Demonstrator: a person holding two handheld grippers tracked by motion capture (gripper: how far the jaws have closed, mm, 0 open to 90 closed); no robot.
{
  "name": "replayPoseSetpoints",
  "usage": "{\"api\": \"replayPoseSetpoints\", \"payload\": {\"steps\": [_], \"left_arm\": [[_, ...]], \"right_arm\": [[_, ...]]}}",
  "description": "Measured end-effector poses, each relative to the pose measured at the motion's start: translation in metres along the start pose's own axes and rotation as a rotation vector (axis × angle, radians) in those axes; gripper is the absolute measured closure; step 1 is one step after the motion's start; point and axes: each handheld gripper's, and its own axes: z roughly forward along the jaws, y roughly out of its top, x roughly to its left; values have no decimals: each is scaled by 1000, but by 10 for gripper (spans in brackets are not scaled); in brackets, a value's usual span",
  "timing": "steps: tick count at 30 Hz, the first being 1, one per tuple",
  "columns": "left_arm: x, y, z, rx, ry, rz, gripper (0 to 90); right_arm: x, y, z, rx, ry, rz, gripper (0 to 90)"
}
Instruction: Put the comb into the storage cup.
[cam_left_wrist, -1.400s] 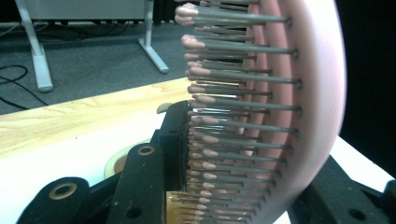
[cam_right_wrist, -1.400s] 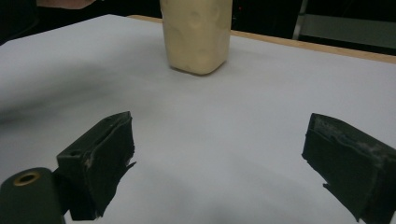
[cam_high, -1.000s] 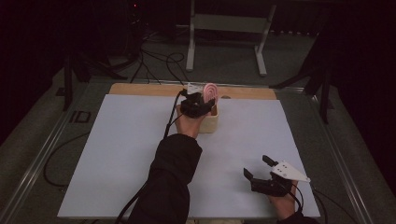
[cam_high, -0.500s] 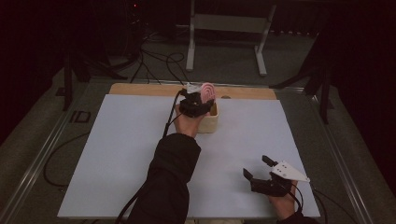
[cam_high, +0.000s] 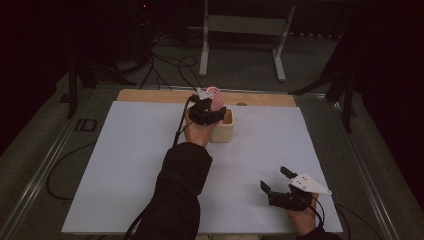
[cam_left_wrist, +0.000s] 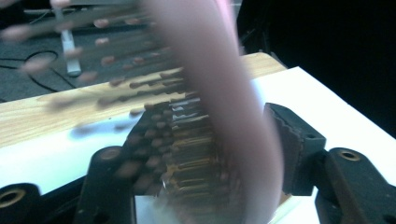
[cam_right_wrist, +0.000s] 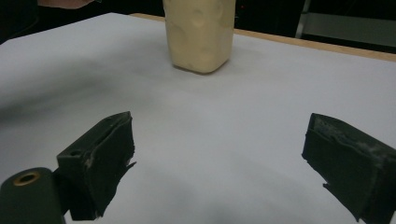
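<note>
Item: pink hairbrush (cam_high: 215, 95), bristles facing my left hand-held gripper (cam_high: 214, 111), standing head-up in a cream cup (cam_high: 223, 131) at the far middle of the bench (cam_high: 125, 165).

Left hand-held gripper: directly at the brush, over the cup's near rim. In the left gripper view the brush (cam_left_wrist: 219, 116) runs bottom to top between the jaws, long axis roughly upright. The jaws have just been opening; a gap shows beside the right one, so I judge the brush released into the cup.

Right hand-held gripper (cam_high: 275, 179): spread wide, empty, low over the bench, cup (cam_right_wrist: 200, 35) well ahead.

Nearer hand: left.
</note>
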Motion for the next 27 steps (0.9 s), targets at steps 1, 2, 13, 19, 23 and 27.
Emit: {"api": "replayPoseSetpoints", "payload": {"steps": [1,2,13,19,23,27], "left_arm": [[0,0,0,1,7,1,413],[1,0,-1,1,8,0,404],[3,-1,-6,-43,53,-10,244],[8,-5,-8,-45,75,-29,180],[11,-7,-9,-43,79,-29,161],[13,-10,-10,-46,74,-25,148]], "right_arm": [[0,0,0,0,0,0,87],[0,0,0,0,0,0,87],[0,0,0,0,0,0,87],[0,0,0,0,1,-3,87],[0,0,0,2,-1,-3,87],[0,0,1,1,2,-4,87]]}}
